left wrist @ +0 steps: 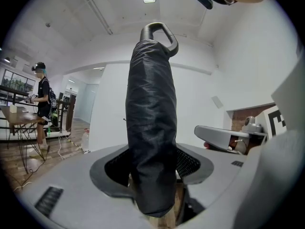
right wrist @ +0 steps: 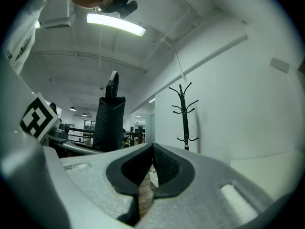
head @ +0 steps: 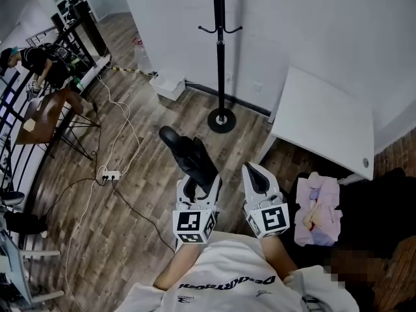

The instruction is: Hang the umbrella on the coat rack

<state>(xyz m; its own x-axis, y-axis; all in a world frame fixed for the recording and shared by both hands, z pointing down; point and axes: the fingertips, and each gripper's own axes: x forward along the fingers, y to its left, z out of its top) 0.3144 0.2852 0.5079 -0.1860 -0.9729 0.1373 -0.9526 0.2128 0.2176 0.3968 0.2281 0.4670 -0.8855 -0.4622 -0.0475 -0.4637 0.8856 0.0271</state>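
Observation:
A folded black umbrella [head: 185,156] in its sleeve sticks forward and upward from my left gripper [head: 198,179], whose jaws are shut on its lower part. In the left gripper view the umbrella [left wrist: 151,128] stands upright between the pads, with its loop handle [left wrist: 159,35] at the top. My right gripper [head: 255,173] is just to the right of it, shut with nothing in it [right wrist: 151,152]. The black coat rack [head: 220,51] stands ahead by the white wall, some way beyond both grippers. It also shows in the right gripper view [right wrist: 184,113], right of the umbrella [right wrist: 108,120].
A white table [head: 325,119] stands at the right, and a pink cloth [head: 317,207] lies near my right side. Cables and a power strip [head: 109,174] cross the wooden floor at the left. A wooden table [head: 42,116] and a person [head: 29,60] are at the far left.

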